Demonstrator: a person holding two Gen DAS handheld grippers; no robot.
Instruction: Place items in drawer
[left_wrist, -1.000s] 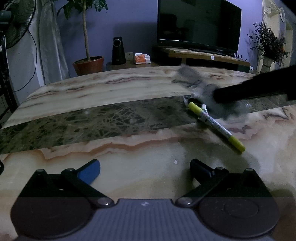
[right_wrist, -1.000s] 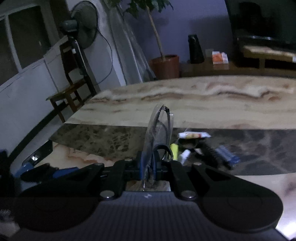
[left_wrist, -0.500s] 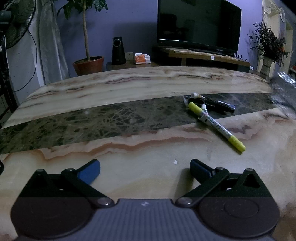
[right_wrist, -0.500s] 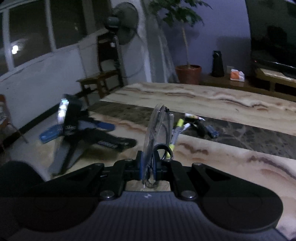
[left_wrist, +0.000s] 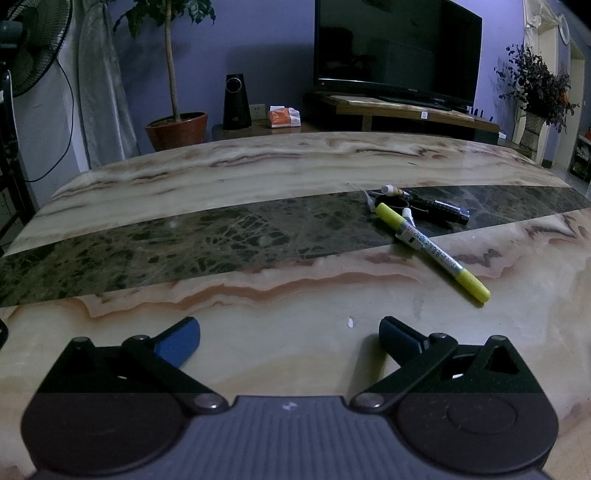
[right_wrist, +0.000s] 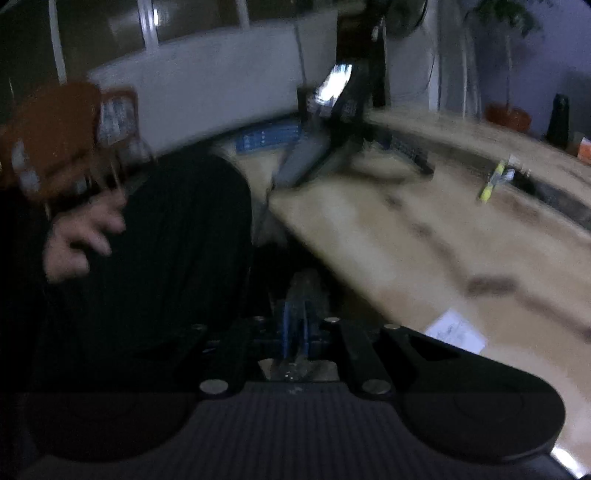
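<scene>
Marker (left_wrist: 432, 251) diagonal, cap end far-left.

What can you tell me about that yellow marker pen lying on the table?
The yellow marker pen is slim, with a bright yellow cap at each end and a white printed barrel, apparently plastic. It lies flat and slantwise on the marble table, its far cap over the dark stone band beside a small heap of dark items. No hand-held gripper touches it.

Yellow-capped marker (left_wrist: 431, 252), veined marble table (left_wrist: 258, 177)
</scene>
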